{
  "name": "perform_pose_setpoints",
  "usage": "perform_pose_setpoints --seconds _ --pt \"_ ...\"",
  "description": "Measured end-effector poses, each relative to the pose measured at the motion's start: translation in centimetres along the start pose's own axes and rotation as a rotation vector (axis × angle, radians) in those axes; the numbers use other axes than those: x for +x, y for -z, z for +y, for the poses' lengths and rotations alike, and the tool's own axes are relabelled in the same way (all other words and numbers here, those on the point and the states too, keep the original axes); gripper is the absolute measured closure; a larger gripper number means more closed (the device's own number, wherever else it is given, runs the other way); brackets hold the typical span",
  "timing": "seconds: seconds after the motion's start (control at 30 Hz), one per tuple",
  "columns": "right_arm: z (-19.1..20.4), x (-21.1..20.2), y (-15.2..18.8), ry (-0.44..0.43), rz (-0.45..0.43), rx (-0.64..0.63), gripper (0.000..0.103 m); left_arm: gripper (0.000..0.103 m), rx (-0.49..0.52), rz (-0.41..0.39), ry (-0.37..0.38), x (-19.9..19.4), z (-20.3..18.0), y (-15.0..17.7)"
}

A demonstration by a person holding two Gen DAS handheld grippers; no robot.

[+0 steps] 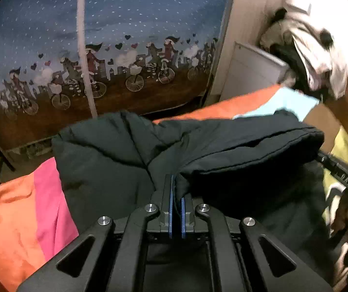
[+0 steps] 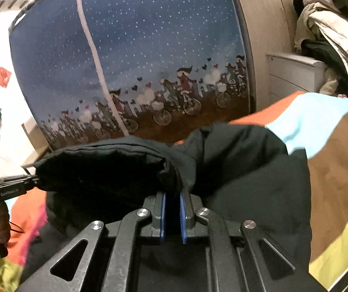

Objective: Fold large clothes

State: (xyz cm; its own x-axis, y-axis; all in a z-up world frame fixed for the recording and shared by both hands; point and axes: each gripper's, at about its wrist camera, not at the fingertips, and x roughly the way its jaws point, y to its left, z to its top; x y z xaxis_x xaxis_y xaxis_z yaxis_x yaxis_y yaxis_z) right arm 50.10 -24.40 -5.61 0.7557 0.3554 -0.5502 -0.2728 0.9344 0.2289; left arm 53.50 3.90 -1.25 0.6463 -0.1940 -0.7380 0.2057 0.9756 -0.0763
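Nearest me, my left gripper point(image 1: 176, 194) and right gripper point(image 2: 173, 203) each pinch the near edge of the black padded jacket point(image 1: 105, 160), which lies bunched on the striped bedspread point(image 1: 15, 214). I'd carry both corners level toward the far printed curtain point(image 1: 137, 36), laying the fold flat.

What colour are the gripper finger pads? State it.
Blue pads, clearest in the right wrist view, clamped on the black padded jacket.
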Motion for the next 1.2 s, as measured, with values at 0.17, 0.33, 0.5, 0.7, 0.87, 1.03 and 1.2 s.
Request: perform_pose_setpoints --seconds 0.17,0.33,0.5,0.7,0.87,1.03,1.2 --pt "-0.3 1.5 4.0 0.038 0.045 -0.006 0.094 0.1 0.008 0.061 -0.029 4.5 0.6 3.3" --pt "-0.7 -0.4 3.1 -0.043 0.007 0.038 0.091 0.1 0.028 0.038 -0.02 4.0 1.0 3.2" --pt "0.7 -5.1 -1.8 -0.068 -0.146 -0.014 0.091 0.1 0.093 0.036 -0.021 3.2 1.0 2.7" --pt "2.8 4.5 -6.4 -0.113 0.075 -0.077 0.089 0.098 0.052 0.048 0.014 2.9 1.6 3.0" --pt "2.2 8.3 -2.2 -0.084 0.175 -0.095 0.088 0.064 -0.103 0.039 0.143 -0.2 4.1 1.6" --pt "2.4 6.7 0.0 -0.073 0.141 -0.182 0.088 0.048 -0.136 -0.103 0.229 -3.8 4.4 -1.8" --pt "2.5 6.8 0.5 -0.071 0.159 -0.221 0.084 0.048 0.057 0.05 0.136 1.8 -0.4 -4.3"
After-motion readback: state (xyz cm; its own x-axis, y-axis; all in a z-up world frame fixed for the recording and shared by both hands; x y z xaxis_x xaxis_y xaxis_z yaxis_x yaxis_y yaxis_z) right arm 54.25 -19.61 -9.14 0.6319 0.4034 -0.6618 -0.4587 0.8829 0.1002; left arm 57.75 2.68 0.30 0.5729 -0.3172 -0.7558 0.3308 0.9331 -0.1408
